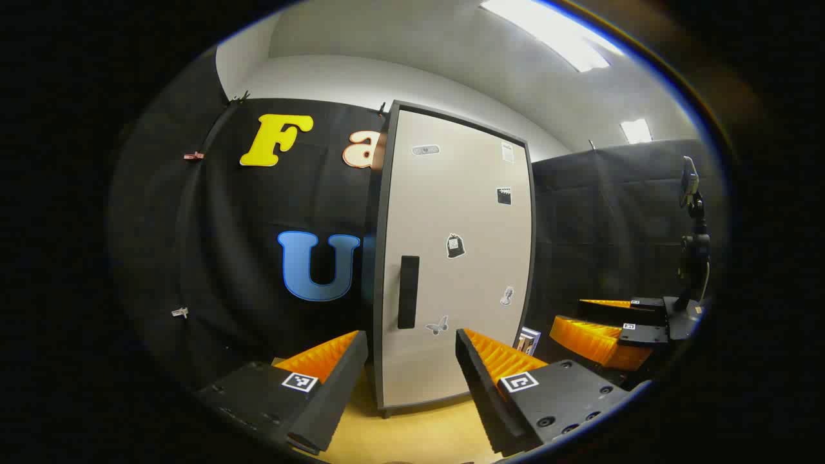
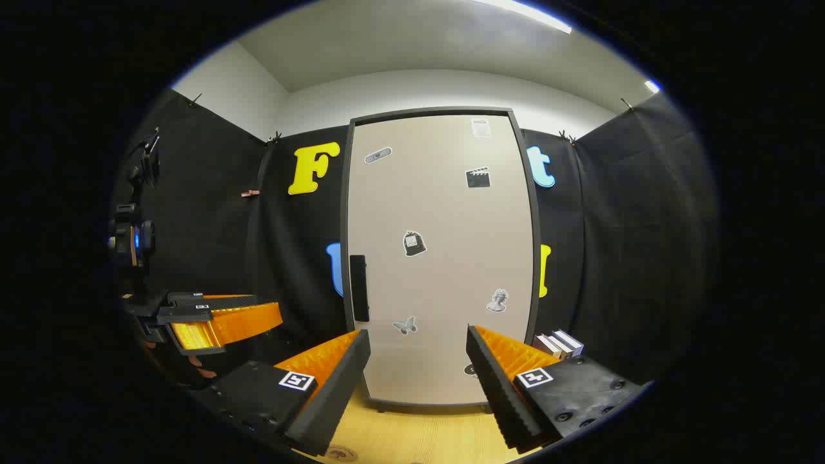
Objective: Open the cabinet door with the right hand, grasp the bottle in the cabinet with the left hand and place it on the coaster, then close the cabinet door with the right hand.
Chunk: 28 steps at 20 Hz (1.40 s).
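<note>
A tall beige cabinet (image 2: 438, 258) with a dark frame stands on the wooden table, its door shut. A black vertical handle (image 2: 358, 287) sits at the door's left edge, also seen as the handle (image 1: 408, 292) in the left gripper view. My right gripper (image 2: 417, 374) is open, facing the door's lower part from a short distance. My left gripper (image 1: 412, 374) is open too, in front of the cabinet (image 1: 451, 258) and a little to its left. The left gripper (image 2: 219, 325) appears at the left of the right gripper view; the right gripper (image 1: 606, 328) appears at the right of the left gripper view. The bottle is hidden.
The light wooden table (image 2: 419, 438) runs under both grippers. Several books (image 2: 559, 343) stand to the right of the cabinet. A camera on a stand (image 1: 693, 245) rises at the booth's side. A round mark (image 2: 338, 453) lies at the table's near edge.
</note>
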Each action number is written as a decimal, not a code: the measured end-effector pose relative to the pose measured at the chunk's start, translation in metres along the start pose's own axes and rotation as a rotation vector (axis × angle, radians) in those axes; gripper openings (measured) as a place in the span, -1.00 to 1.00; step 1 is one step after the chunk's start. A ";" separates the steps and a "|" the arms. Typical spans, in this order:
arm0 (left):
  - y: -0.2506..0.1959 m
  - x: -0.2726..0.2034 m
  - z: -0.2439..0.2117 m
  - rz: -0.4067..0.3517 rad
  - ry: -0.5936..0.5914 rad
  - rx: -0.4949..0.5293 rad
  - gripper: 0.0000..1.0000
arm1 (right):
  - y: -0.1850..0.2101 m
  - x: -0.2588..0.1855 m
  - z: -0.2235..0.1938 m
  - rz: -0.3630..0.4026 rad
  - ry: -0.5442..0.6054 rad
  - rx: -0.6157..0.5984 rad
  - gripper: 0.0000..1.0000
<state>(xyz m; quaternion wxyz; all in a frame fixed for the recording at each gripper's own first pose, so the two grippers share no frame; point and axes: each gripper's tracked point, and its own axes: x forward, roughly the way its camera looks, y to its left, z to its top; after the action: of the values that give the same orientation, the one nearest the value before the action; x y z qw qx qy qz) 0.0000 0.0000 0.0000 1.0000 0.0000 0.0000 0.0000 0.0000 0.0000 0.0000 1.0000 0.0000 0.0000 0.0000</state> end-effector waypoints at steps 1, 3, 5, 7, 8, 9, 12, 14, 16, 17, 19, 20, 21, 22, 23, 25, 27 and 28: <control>0.001 -0.001 0.001 0.005 -0.002 0.004 0.75 | 0.001 -0.001 0.001 0.001 -0.002 0.003 0.95; 0.001 -0.003 0.004 0.007 -0.010 0.007 0.75 | 0.003 -0.002 0.004 0.008 -0.012 0.004 0.95; 0.001 -0.006 0.006 0.004 -0.018 0.005 0.75 | 0.006 -0.003 0.007 0.012 -0.024 0.006 0.95; 0.004 -0.009 0.007 0.007 -0.020 0.008 0.75 | 0.008 -0.003 0.007 0.010 -0.023 0.005 0.95; 0.004 -0.009 0.006 0.008 -0.019 0.007 0.75 | 0.008 -0.004 0.007 0.007 -0.020 0.002 0.95; 0.006 -0.010 0.006 0.009 -0.018 0.004 0.75 | 0.009 -0.003 0.006 0.003 -0.017 -0.002 0.95; 0.012 -0.012 0.005 0.015 -0.015 -0.007 0.75 | 0.011 -0.004 0.006 -0.006 -0.018 -0.006 0.95; 0.015 -0.013 0.005 0.018 -0.012 -0.002 0.75 | 0.013 -0.004 0.006 -0.011 -0.020 -0.007 0.95; 0.017 -0.015 0.006 0.018 -0.012 -0.001 0.75 | 0.013 -0.005 0.007 -0.018 -0.021 -0.010 0.95; 0.017 -0.015 0.006 0.017 -0.010 -0.003 0.75 | 0.013 -0.006 0.007 -0.019 -0.023 -0.011 0.95; 0.019 -0.017 0.003 0.016 -0.003 -0.001 0.75 | 0.016 -0.005 0.006 -0.020 -0.023 -0.014 0.95; 0.021 -0.018 0.004 0.019 -0.002 0.000 0.75 | 0.018 -0.004 0.007 -0.017 -0.025 -0.015 0.95; 0.024 -0.019 0.004 0.021 -0.002 -0.001 0.75 | 0.021 -0.002 0.007 -0.013 -0.025 -0.016 0.94; 0.026 -0.020 0.004 0.023 -0.003 -0.002 0.75 | 0.024 0.001 0.008 -0.011 -0.029 -0.015 0.94; 0.030 -0.022 0.005 0.026 -0.005 -0.003 0.75 | 0.026 0.003 0.008 -0.010 -0.033 -0.013 0.94; 0.038 -0.024 0.006 0.033 -0.005 0.001 0.75 | 0.034 0.009 0.009 -0.006 -0.036 -0.010 0.95; 0.046 -0.026 0.007 0.038 -0.008 0.007 0.75 | 0.041 0.016 0.009 -0.004 -0.038 -0.008 0.95; 0.051 -0.027 0.007 0.039 -0.009 0.010 0.75 | 0.046 0.020 0.008 0.000 -0.037 -0.007 0.95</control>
<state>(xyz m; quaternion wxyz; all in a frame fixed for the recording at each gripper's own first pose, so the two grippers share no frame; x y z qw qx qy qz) -0.0271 0.0510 0.0068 0.9998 0.0048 -0.0046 0.0197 0.0200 0.0456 0.0081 0.9998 -0.0037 -0.0185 0.0002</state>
